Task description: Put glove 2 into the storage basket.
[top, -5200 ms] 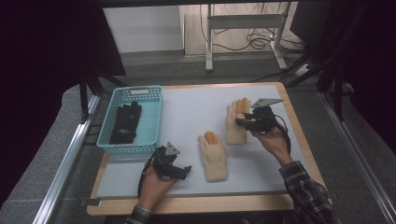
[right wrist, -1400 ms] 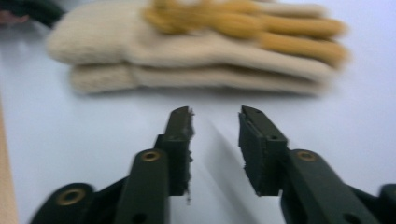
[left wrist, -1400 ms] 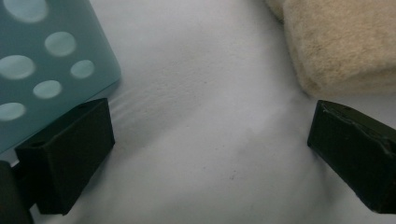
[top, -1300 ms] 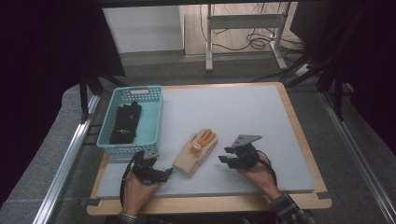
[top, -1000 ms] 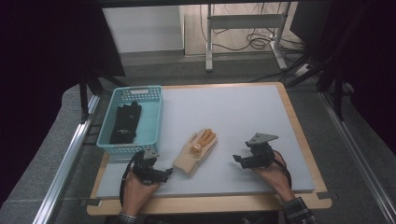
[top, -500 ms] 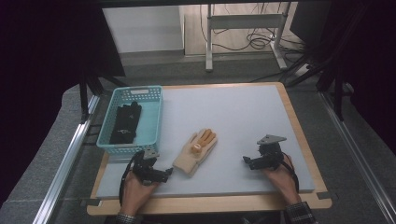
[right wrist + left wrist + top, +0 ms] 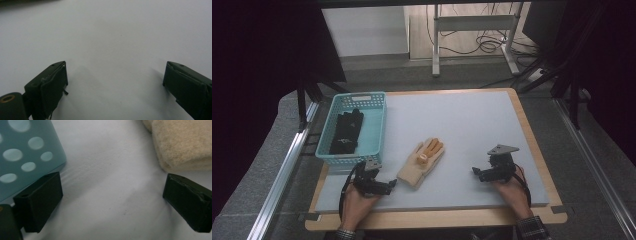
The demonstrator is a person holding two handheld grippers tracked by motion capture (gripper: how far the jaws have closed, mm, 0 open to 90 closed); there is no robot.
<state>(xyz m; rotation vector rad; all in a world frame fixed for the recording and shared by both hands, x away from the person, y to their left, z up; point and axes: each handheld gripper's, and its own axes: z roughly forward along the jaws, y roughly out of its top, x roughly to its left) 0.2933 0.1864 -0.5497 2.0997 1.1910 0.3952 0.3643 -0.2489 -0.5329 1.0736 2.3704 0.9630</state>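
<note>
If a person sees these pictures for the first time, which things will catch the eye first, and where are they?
The beige glove pair lies stacked near the table's front middle, bright against the pale mat. At the left edge stands a turquoise basket with black gloves inside. The left gripper and right gripper rest low on the mat on either side of the beige gloves, both with jaws open and empty.
</note>
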